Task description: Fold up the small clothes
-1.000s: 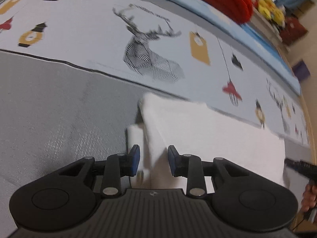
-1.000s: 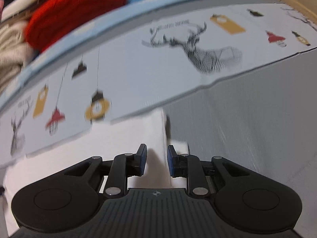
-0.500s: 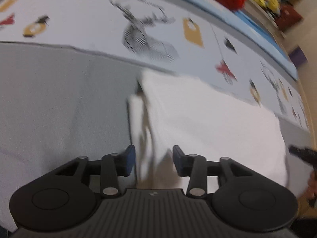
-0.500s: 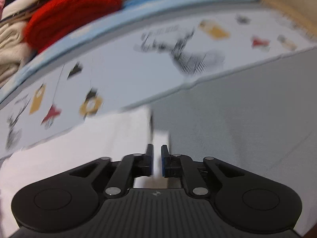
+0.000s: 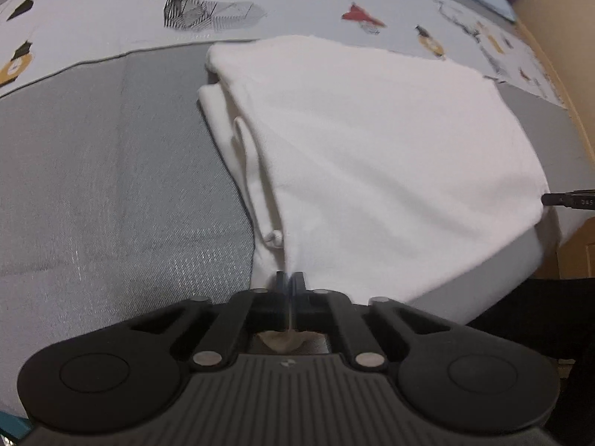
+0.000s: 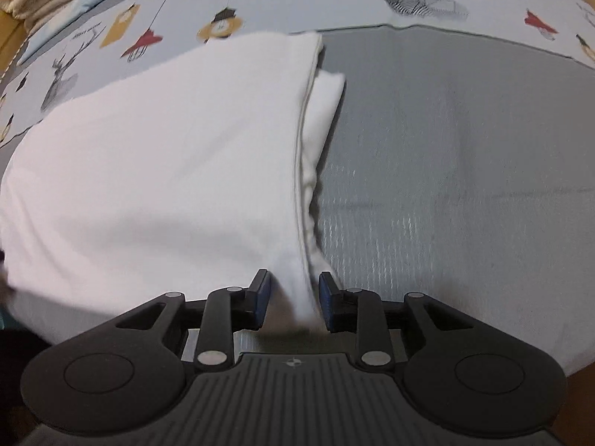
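The white garment (image 5: 372,156) lies flat on the grey mat (image 5: 111,186), already doubled into a broad panel. Its far edge reaches the deer-print sheet (image 5: 111,11) and its near edge sits right under both tools. It looks like soft, light knit with no stiffness, so it should drape and sag wherever it is unsupported, and the stacked layers will likely slide on each other. The side edges show those layers: a hem and an inner fold on the right, and a thin loop ending in a small knot on the left. The two near corners look like the best hold, pinching every layer so the panel lifts as one sheet.

The left tongs (image 5: 289,280) have just been closing and are now clenched on the near-left corner. A thin sliver of fabric shows between the pads and a tuft bunches behind them.

The right tongs (image 6: 292,297) have also been closing, yet their blue pads stand apart. The near-right hem hangs between them, not visibly pinched.

Both tools point steeply down at the near edge, one at each corner.
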`<state>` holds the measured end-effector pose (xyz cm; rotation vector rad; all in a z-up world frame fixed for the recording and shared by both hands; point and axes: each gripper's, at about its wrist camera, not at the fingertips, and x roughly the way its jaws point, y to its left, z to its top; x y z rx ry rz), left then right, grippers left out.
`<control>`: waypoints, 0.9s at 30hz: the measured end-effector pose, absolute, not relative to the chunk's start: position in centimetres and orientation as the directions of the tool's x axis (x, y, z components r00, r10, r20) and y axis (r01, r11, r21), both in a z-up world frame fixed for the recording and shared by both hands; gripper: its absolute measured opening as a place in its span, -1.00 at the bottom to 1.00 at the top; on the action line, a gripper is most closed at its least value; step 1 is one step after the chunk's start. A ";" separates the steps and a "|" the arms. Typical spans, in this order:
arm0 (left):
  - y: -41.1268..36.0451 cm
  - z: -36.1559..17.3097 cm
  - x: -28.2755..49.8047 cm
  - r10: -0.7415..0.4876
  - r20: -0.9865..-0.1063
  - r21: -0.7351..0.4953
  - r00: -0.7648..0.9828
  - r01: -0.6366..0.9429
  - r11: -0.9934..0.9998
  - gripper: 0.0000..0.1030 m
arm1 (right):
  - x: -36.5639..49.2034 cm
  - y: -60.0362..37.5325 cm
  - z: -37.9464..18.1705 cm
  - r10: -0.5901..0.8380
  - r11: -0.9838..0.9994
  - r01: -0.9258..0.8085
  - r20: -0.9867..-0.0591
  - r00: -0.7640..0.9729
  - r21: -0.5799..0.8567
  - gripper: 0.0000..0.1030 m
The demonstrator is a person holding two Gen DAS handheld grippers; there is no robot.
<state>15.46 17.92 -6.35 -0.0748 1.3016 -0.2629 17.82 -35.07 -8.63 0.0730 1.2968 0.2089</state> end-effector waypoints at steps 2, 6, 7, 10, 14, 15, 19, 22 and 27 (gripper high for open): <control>18.3 -5.6 15.4 -0.269 -0.923 -0.241 0.275 0.130 0.962 -0.99 | 17.5 -35.5 -7.9 0.219 0.975 -0.109 -0.932 0.289 0.195 -0.94; 18.0 -7.5 15.0 -0.163 -0.969 -0.138 0.186 0.138 0.981 -1.00 | 17.2 -36.7 -7.8 0.228 0.973 -0.056 -0.920 0.318 0.222 -0.95; 17.9 -7.8 15.0 -0.142 -0.976 -0.117 0.166 0.148 0.982 -1.00 | 17.5 -36.5 -8.5 0.211 0.977 -0.061 -0.936 0.283 0.202 -0.95; 19.6 -6.5 15.5 -0.195 -0.951 -0.184 0.239 0.064 0.981 -0.92 | 17.4 -35.6 -9.6 0.165 0.985 -0.089 -0.961 0.223 0.148 -0.87; 22.8 -4.5 16.3 -0.264 -0.875 -0.325 0.407 -0.088 0.942 -0.19 | 18.1 -36.1 -7.8 0.150 0.989 -0.041 -0.926 0.348 0.144 -0.25; 22.9 -4.5 16.6 -0.276 -0.867 -0.348 0.415 -0.106 0.932 -0.18 | 18.4 -36.5 -7.3 0.146 0.988 -0.018 -0.907 0.394 0.151 -0.23; 22.6 -5.7 17.8 -0.318 -0.856 -0.400 0.408 -0.130 0.907 0.26 | 20.0 -37.7 -7.7 0.211 0.957 0.089 -0.873 0.440 0.276 -0.12; 21.8 -6.7 19.1 -0.319 -0.862 -0.401 0.394 -0.144 0.905 0.26 | 21.5 -37.0 -8.9 0.229 0.952 0.092 -0.881 0.413 0.291 0.03; 20.4 -8.1 21.3 -0.292 -0.881 -0.373 0.372 -0.168 0.912 0.26 | 23.4 -35.3 -11.0 0.216 0.963 0.073 -0.904 0.368 0.260 0.06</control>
